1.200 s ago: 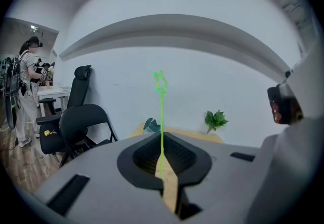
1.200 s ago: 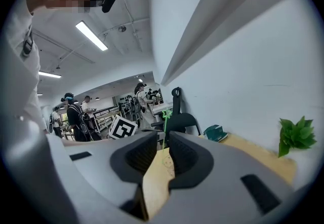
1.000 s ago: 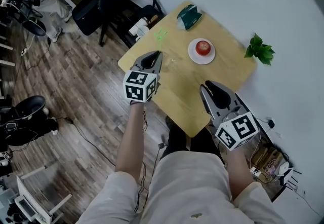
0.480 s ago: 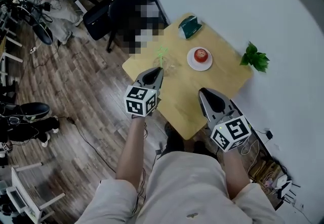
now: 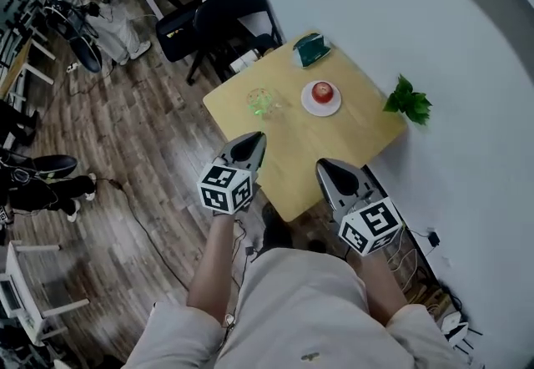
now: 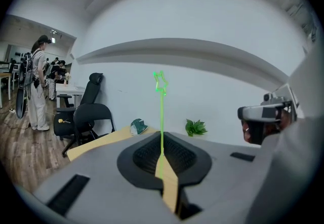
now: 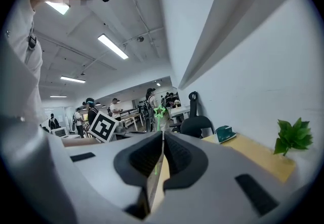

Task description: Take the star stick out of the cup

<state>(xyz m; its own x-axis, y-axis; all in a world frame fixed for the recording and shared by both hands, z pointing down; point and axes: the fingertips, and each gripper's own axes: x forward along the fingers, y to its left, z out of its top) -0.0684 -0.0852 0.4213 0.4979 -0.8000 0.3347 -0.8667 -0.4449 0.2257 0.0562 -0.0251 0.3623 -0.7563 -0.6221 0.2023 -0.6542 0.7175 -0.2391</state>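
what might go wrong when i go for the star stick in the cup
1. The cup is clear and hard to see, so a claw might knock it over.
2. The star stick is thin, and the left claw and right claw are shut; opening late may push it aside.
3. The plate with an apple sits close by.

On the table (image 5: 334,140), the cup (image 5: 251,100) with the stick (image 6: 162,111) in it stands left of the plate (image 5: 332,111) bearing an apple (image 5: 322,92) — pouch (image 5: 311,50) at the far corner, plant (image 5: 406,100) right, chair (image 5: 229,12) behind.

Matt pale wood table (image 5: 292,150), clear glassy cup (image 5: 261,102), glossy white plate (image 5: 308,105)
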